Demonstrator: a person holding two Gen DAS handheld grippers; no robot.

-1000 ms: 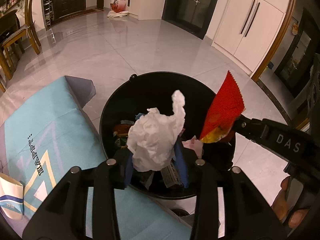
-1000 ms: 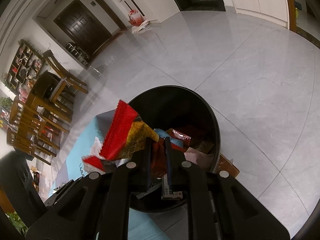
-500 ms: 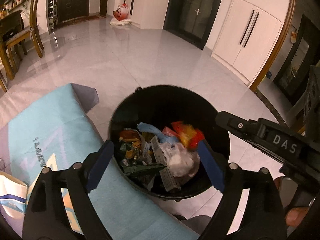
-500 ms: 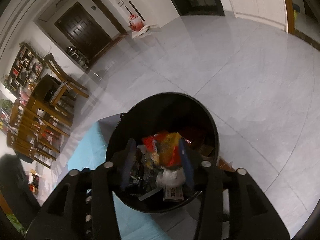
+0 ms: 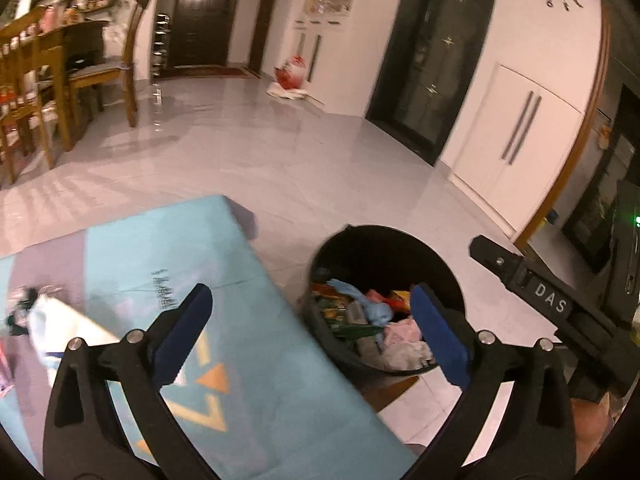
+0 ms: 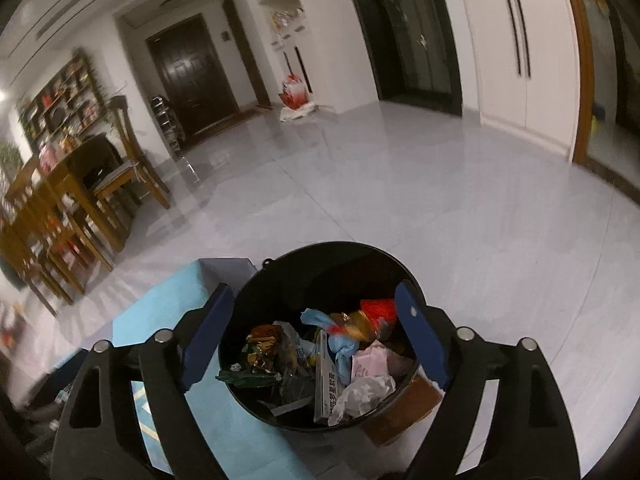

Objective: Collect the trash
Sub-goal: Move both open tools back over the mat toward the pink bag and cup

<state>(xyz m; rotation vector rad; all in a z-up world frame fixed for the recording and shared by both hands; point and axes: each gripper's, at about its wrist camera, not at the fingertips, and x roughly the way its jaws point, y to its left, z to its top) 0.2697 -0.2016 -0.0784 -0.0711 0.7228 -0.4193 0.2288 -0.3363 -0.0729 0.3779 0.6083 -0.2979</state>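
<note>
A black round bin (image 5: 372, 256) stands on the floor beside a table with a light blue cloth (image 5: 248, 360). It holds mixed trash, including a crumpled white tissue (image 6: 364, 394) and a red and yellow wrapper (image 6: 376, 312). My left gripper (image 5: 308, 296) hangs over the table edge and the bin's left rim. Its jaws are opening, with nothing between them. My right gripper (image 6: 313, 291) hovers above the bin (image 6: 320, 276). Its jaws are also opening and hold nothing. One right finger (image 5: 520, 276) shows at the right of the left wrist view.
A blurred white paper item (image 5: 60, 328) lies on the cloth at the left. A brown box (image 6: 404, 412) sits under the bin. Wooden chairs and a dining table (image 5: 24, 100) stand far left. A red and white bag (image 5: 292, 74) rests by the far wall.
Both grippers opened; the white tissue and the red wrapper dropped into the bin. Both grippers rose, and the left one swung left toward the table.
</note>
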